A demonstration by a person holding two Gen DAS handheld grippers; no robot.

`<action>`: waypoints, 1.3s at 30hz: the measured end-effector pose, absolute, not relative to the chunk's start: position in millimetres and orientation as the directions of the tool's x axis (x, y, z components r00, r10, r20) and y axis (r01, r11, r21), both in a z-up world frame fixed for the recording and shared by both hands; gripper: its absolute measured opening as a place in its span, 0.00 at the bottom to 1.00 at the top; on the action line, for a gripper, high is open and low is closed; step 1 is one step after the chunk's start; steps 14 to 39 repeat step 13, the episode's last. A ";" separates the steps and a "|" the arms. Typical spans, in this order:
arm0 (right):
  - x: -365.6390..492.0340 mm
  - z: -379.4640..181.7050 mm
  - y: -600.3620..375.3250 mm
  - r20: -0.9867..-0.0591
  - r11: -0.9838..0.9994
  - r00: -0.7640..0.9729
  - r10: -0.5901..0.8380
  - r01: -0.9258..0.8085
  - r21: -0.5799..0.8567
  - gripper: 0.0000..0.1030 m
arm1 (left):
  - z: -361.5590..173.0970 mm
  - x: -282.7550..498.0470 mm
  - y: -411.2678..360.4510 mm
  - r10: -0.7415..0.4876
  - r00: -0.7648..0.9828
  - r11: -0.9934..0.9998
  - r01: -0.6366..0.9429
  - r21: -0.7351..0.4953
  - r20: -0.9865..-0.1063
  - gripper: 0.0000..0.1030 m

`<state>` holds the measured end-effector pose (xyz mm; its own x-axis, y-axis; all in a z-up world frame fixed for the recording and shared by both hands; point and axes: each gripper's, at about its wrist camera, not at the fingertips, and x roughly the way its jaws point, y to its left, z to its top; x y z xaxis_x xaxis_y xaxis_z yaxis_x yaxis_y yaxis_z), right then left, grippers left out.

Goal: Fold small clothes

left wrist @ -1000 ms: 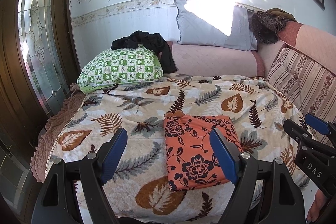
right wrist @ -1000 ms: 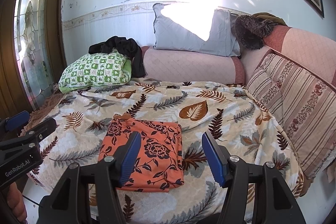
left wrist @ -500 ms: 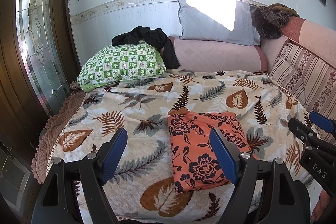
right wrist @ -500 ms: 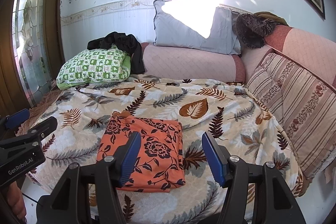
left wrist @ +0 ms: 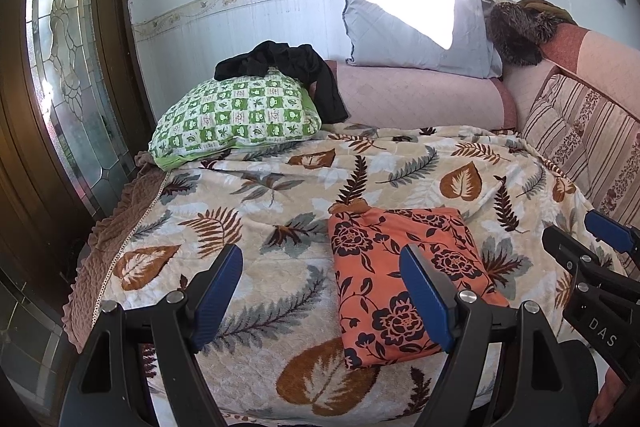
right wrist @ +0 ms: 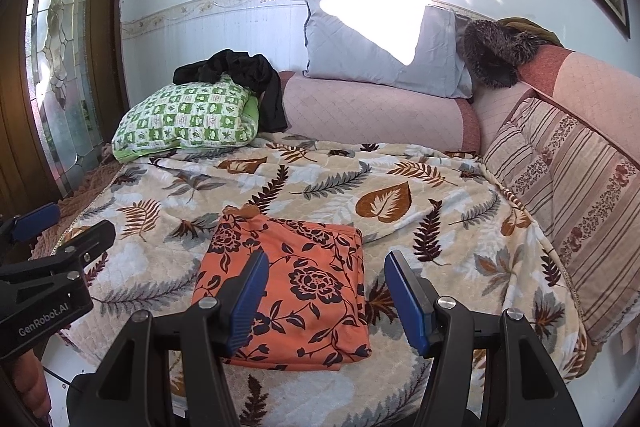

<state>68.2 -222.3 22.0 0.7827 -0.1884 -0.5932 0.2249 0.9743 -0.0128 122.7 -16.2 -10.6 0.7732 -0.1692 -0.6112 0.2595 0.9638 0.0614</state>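
Lying flat on the leaf-print blanket (left wrist: 256,211), the orange floral garment (left wrist: 404,279) is folded into a neat rectangle near the blanket's front edge, one small bunched corner at its far left. Left gripper (left wrist: 320,291) hovers above the blanket's front edge, jaws spread wide, nothing between the blue pads; its right finger overlaps the garment's middle in the left wrist view, its left finger sits over bare blanket left of the garment. Whether either touches the fabric cannot be told. Right gripper (right wrist: 326,297) also hangs over the blanket's front edge, jaws apart and empty, a bit narrower than the left; its left finger is in front of the garment's left half, its right finger just past the garment's right edge over blanket. No cloth pinched by either.

Green checked pillow (left wrist: 236,117) rests at the blanket's far left corner, black clothing (left wrist: 296,67) draped on top of it and hanging down its right side. Pink quilted bolster (right wrist: 372,115) runs along the blanket's far edge, grey pillow (right wrist: 376,43) leaning on top of it against the wall. Striped cushion (right wrist: 576,183) borders the blanket's right side. Dark furry item (right wrist: 496,53) sits beyond the blanket's far right corner. Stained-glass door panel (left wrist: 64,79) stands left of the blanket
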 end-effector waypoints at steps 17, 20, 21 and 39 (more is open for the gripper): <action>90.0 10.6 -223.4 -0.613 0.978 0.772 -0.170 0.209 -0.008 0.62 | -22.0 144.3 -12.3 -0.169 0.762 0.968 0.248 0.040 -0.625 0.79; 90.0 10.6 -223.4 -0.613 0.978 0.772 -0.170 0.209 -0.008 0.62 | -22.0 144.3 -12.3 -0.169 0.762 0.968 0.248 0.040 -0.625 0.79; 90.0 10.6 -223.4 -0.613 0.978 0.772 -0.170 0.209 -0.008 0.62 | -22.0 144.3 -12.3 -0.169 0.762 0.968 0.248 0.040 -0.625 0.79; 90.0 10.6 -223.4 -0.613 0.978 0.772 -0.170 0.209 -0.008 0.62 | -22.0 144.3 -12.3 -0.169 0.762 0.968 0.248 0.040 -0.625 0.79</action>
